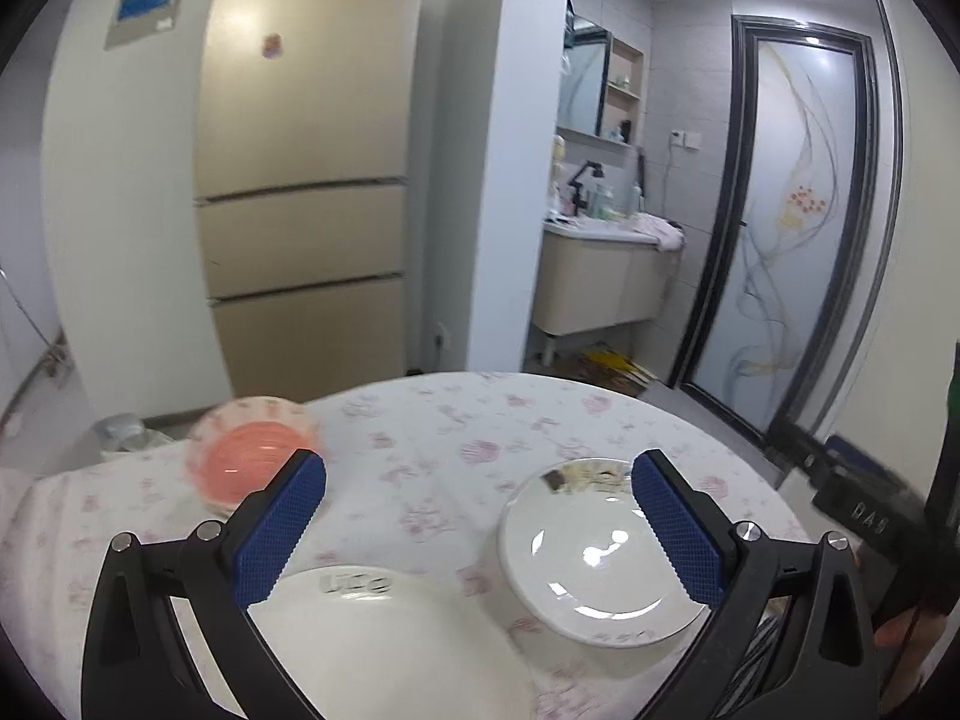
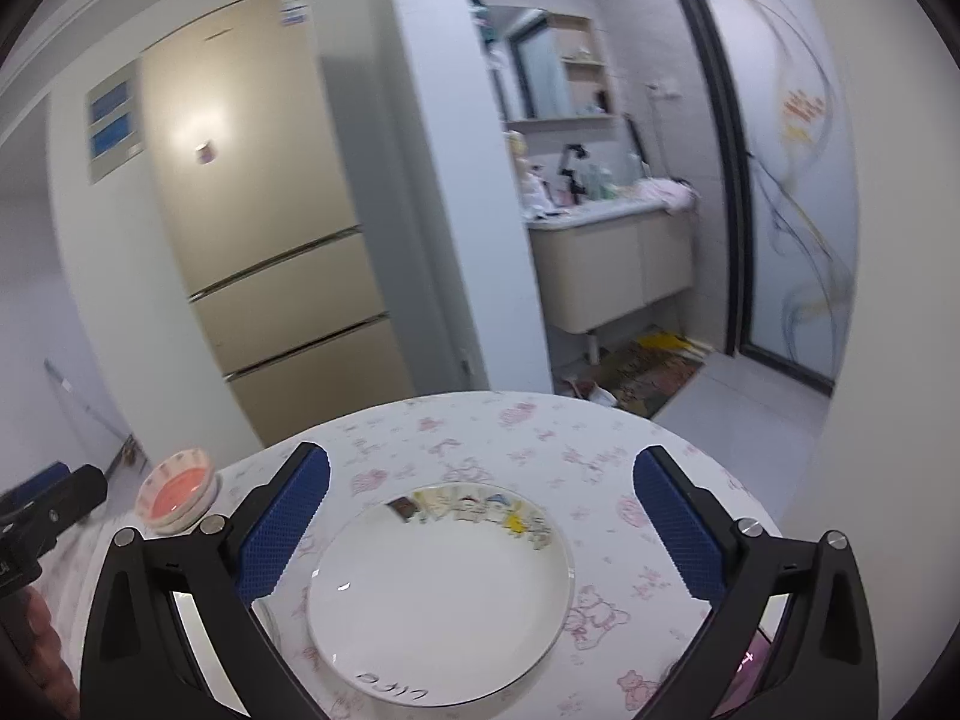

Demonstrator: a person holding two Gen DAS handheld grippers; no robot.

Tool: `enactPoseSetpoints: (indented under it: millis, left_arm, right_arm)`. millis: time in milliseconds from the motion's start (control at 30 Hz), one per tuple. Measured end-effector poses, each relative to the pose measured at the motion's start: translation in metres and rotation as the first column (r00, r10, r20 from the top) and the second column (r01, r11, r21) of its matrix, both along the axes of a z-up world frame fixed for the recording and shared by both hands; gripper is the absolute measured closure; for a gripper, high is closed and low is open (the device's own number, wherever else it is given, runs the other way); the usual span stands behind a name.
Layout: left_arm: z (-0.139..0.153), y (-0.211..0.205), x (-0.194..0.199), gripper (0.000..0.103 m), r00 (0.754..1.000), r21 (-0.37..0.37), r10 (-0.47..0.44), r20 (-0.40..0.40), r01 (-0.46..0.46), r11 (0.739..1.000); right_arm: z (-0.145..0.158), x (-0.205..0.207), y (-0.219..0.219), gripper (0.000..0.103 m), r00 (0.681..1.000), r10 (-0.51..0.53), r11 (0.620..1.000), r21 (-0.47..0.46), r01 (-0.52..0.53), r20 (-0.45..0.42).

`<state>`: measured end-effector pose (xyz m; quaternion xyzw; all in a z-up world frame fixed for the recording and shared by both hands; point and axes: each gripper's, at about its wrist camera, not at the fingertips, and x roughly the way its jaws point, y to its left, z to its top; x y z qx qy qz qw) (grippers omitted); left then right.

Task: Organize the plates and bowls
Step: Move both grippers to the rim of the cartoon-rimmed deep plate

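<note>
Both grippers were spread wide with nothing between their blue textured pads, just hanging over the round table [image 2: 606, 420] with its white cloth printed in pink bears.

The left wrist view was the only one showing two white plates at once: a plain white ceramic plate [image 1: 384, 642] right under the left gripper [image 1: 477, 516], with dark lettering on its far rim, and just beside it to the right the white ceramic plate with the cartoon-print rim [image 1: 594, 564], apart from the first one as far as could be told. The pink-bottomed glass bowl with the scalloped rim [image 1: 249, 456] sat further back on the left, badly blurred there. The other handheld gripper also poked in at the right edge of that view.

The right wrist view showed the cartoon-print plate [image 2: 441, 606] square between the fingers of the right gripper [image 2: 480, 516], lying flat, picture band on the far side and lettering on the near rim. Being round, it had no real long axis. The pink bowl [image 2: 177, 495] looked sharper here, upright near the table's left edge, well apart from the plate.
</note>
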<state>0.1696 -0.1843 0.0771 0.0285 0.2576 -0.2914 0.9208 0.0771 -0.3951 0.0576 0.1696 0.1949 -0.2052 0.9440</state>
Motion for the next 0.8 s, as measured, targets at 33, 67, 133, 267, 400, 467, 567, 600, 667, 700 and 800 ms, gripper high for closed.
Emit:
enactPoseSetpoints:
  millis: [33,67,133,267,400,467,567,600,667,700,800]
  left_arm:
    - [-0.003,-0.007,0.003,0.000,1.000,0.000,-0.012,-0.013,0.012,1.000]
    - [-0.008,-0.016,0.008,0.000,0.999,0.002,-0.030,-0.038,0.030,1.000]
    - [-0.021,-0.031,0.022,0.000,0.986,-0.012,-0.090,-0.139,0.090,0.996]
    - [-0.048,-0.049,0.048,0.000,0.946,-0.042,-0.125,-0.301,0.118,0.992]
    - [-0.064,-0.064,0.064,0.000,0.936,0.004,-0.118,-0.331,0.126,0.992]
    - [-0.073,-0.069,0.072,0.001,0.930,0.024,-0.119,-0.349,0.136,0.990]
    - [-0.085,-0.073,0.084,0.004,0.929,0.073,-0.092,-0.358,0.126,0.989]
    - [-0.088,-0.075,0.086,0.005,0.932,0.089,-0.088,-0.352,0.127,0.988]
    - [-0.096,-0.082,0.091,0.009,0.927,0.109,-0.099,-0.361,0.147,0.983]
    - [-0.100,-0.084,0.094,0.010,0.922,0.112,-0.101,-0.374,0.152,0.982]
    - [-0.114,-0.092,0.104,0.021,0.900,0.121,-0.102,-0.423,0.167,0.978]
  right_arm:
    - [-0.004,0.001,-0.005,0.002,1.000,-0.014,1.000,0.015,0.014,-0.012]
    - [-0.008,0.002,-0.010,0.002,0.999,-0.025,0.999,0.029,0.025,-0.022]
    - [-0.018,0.003,-0.018,0.002,0.998,-0.042,0.997,0.058,0.044,-0.042]
    - [-0.040,0.011,-0.027,0.002,0.993,-0.062,0.993,0.092,0.071,-0.097]
    - [-0.059,0.015,-0.035,0.002,0.991,-0.044,0.983,0.170,0.065,-0.126]
    - [-0.068,0.015,-0.040,0.003,0.990,-0.025,0.972,0.227,0.057,-0.138]
    - [-0.084,0.015,-0.046,0.013,0.988,0.002,0.954,0.297,0.045,-0.157]
    - [-0.090,0.017,-0.047,0.016,0.985,0.016,0.947,0.320,0.039,-0.169]
    - [-0.100,0.019,-0.048,0.025,0.982,0.040,0.930,0.366,0.031,-0.185]
    - [-0.105,0.020,-0.049,0.029,0.980,0.056,0.920,0.392,0.024,-0.190]
    - [-0.118,0.023,-0.052,0.047,0.974,0.089,0.895,0.446,0.015,-0.210]
